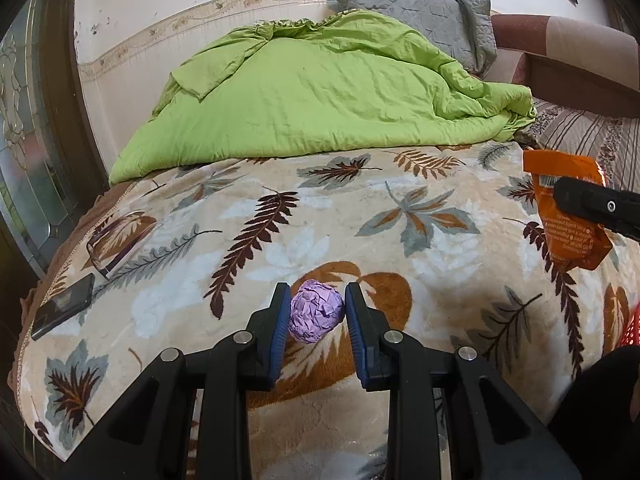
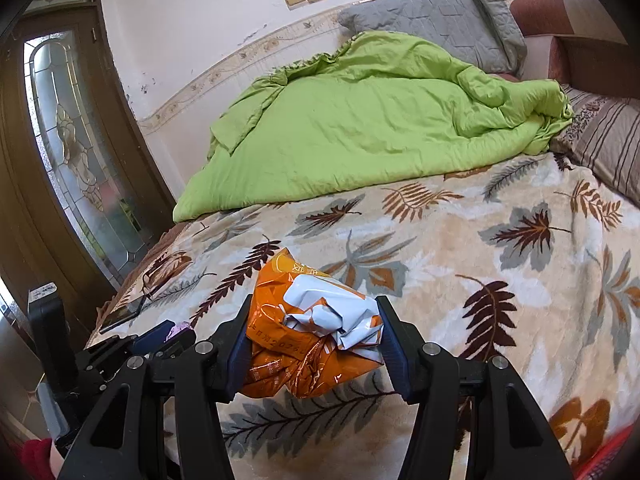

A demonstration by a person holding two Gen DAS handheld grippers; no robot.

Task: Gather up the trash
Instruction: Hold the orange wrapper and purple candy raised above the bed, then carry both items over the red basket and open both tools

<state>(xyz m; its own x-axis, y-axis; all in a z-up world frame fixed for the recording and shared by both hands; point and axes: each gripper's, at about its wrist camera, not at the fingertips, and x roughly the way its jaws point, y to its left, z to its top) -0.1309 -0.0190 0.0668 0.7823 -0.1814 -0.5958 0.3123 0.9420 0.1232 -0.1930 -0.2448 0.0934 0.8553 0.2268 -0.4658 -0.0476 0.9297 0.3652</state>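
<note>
Glasses (image 1: pixel 116 240) and phone (image 1: pixel 64 306) lie at the blanket's (image 1: pixel 280 216) left edge. Left gripper (image 1: pixel 317 312) clamps a purple paper ball (image 1: pixel 316 312) just above the blanket. Right gripper (image 2: pixel 314 344) squeezes a crumpled orange wrapper (image 2: pixel 304 332). Green quilt (image 1: pixel 320 92) is heaped behind.

Both the left gripper (image 1: pixel 317 312) and the right gripper (image 2: pixel 313 340) were black plastic with angular linkage arms, round silver pivot pins, and dark blue ribbed pads lining the jaws
</note>
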